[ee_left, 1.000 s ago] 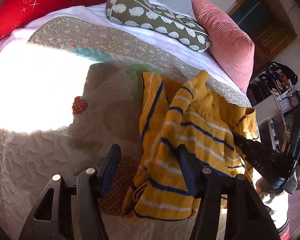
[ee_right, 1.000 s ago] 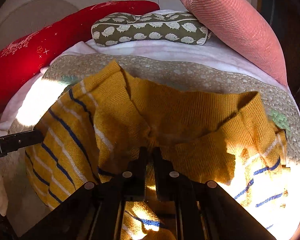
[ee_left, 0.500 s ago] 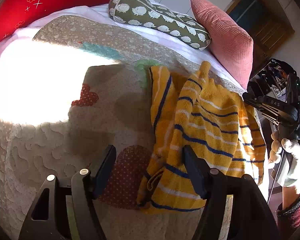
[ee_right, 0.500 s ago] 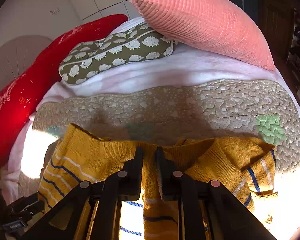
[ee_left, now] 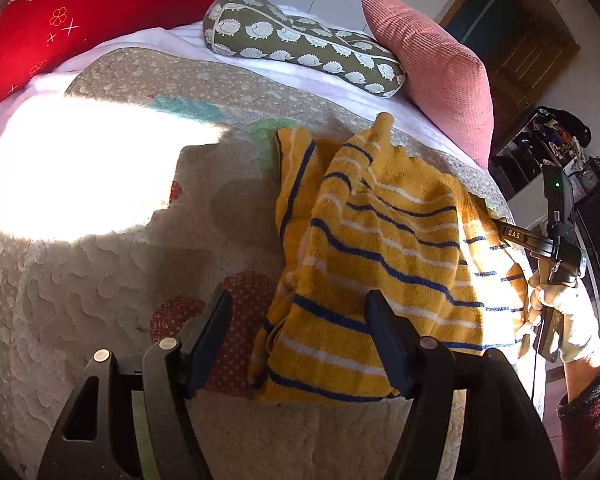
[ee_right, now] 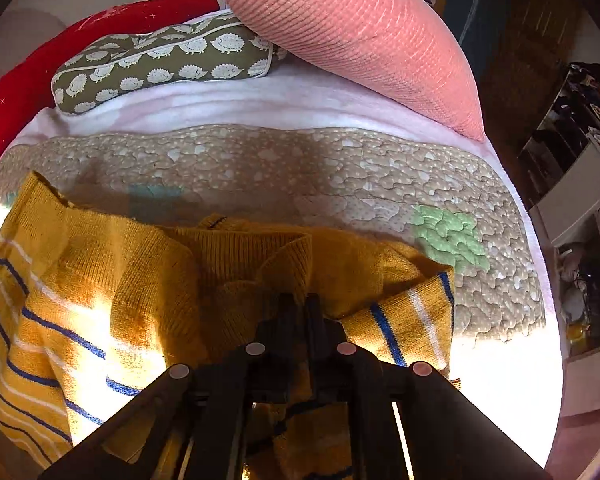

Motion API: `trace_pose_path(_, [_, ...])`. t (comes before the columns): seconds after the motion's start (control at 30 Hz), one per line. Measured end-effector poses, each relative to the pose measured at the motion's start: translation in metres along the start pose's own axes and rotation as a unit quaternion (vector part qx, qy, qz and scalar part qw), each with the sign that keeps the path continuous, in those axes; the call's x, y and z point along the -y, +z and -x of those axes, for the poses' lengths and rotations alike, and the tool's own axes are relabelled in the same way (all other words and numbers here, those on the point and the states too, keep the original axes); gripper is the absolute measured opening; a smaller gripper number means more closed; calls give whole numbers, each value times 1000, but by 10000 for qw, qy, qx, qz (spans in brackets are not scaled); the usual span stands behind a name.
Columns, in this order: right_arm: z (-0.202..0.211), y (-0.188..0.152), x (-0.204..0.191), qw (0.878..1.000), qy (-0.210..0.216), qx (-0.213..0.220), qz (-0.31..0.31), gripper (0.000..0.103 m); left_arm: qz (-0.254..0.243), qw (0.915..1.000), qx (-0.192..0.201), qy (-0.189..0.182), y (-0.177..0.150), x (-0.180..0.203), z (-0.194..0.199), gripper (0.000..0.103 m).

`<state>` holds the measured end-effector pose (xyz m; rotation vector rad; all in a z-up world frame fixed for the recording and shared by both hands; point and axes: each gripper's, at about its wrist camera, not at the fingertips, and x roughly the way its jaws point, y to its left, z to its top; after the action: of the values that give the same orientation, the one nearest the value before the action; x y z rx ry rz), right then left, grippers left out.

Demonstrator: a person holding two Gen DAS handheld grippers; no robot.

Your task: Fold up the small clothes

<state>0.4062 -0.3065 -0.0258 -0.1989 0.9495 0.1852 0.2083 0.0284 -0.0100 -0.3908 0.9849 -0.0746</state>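
A small yellow knit sweater (ee_left: 380, 248) with blue and white stripes lies bunched on the quilted bedspread (ee_left: 100, 264). My left gripper (ee_left: 300, 332) is open and empty, hovering over the sweater's near edge. My right gripper (ee_right: 298, 312) is shut on the sweater's (ee_right: 140, 288) yellow fabric near its ribbed hem. The right gripper also shows in the left wrist view (ee_left: 500, 226), at the sweater's far right edge, held by a gloved hand.
A red pillow (ee_left: 80, 20), an olive hedgehog-print bolster (ee_left: 300, 40) and a pink cushion (ee_left: 432, 80) line the head of the bed. Shelves with clutter (ee_right: 580, 160) stand past the bed's right edge. A bright sun patch (ee_left: 80, 176) covers the quilt's left.
My right gripper has lifted the pinched sweater edge and brought it back down onto the garment, laying it flatter. My left gripper stayed open and shifted slightly.
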Motion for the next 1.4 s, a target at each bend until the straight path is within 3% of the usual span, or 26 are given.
trace_pose_path(0.13, [-7, 6, 34, 9960, -756, 125, -453, 3, -3, 9998, 74, 158, 1, -9, 5, 67])
trace_pose_path(0.23, [-6, 7, 52, 9859, -1558, 192, -582, 3, 44, 9998, 2, 202, 1, -15, 3, 67])
trace_pose_path(0.27, [-6, 7, 63, 9844, -1584, 140, -756, 4, 50, 9998, -15, 211, 1, -16, 3, 67])
trace_pose_path(0.37, [11, -5, 105, 9841, -754, 236, -1592, 6, 40, 9999, -43, 114, 1, -18, 2, 68])
trace_pose_path(0.43, [29, -18, 124, 9808, -274, 372, -1896, 17, 51, 9999, -115, -102, 1, -18, -1, 71])
trace_pose_path(0.5, [49, -39, 138, 9756, 267, 524, -2114, 54, 100, 9989, -197, -415, 0, -19, -4, 78])
trace_pose_path(0.57, [70, -68, 143, 9680, 802, 668, -2280, 63, 169, 9972, -275, -679, -2, -19, -7, 79])
trace_pose_path(0.73, [85, -137, 150, 9440, 1852, 539, -2676, 66, 273, 9937, -214, -1063, -7, -15, -3, 84])
trace_pose_path(0.87, [74, -167, 139, 9365, 2161, 410, -2732, 66, 342, 9924, -105, -1180, 1, -17, -8, 89])
trace_pose_path(1.03, [53, -183, 123, 9258, 2437, 388, -2863, 69, 470, 9928, -335, -1050, 8, -32, -37, 92])
trace_pose_path(1.1, [49, -183, 119, 9170, 2654, 541, -2928, 77, 491, 9903, -522, -1194, 7, -34, -49, 95])
trace_pose_path(1.17, [46, -181, 111, 9079, 2898, 612, -2967, 80, 371, 9902, -449, -1269, 5, -29, -51, 103])
trace_pose_path(1.27, [48, -183, 98, 9067, 2941, 814, -2910, 86, 160, 9875, -592, -1449, 3, -15, -56, 103])
trace_pose_path(1.4, [48, -187, 94, 8982, 2996, 1014, -3054, 86, -28, 9917, -836, -972, 6, 6, -63, 101])
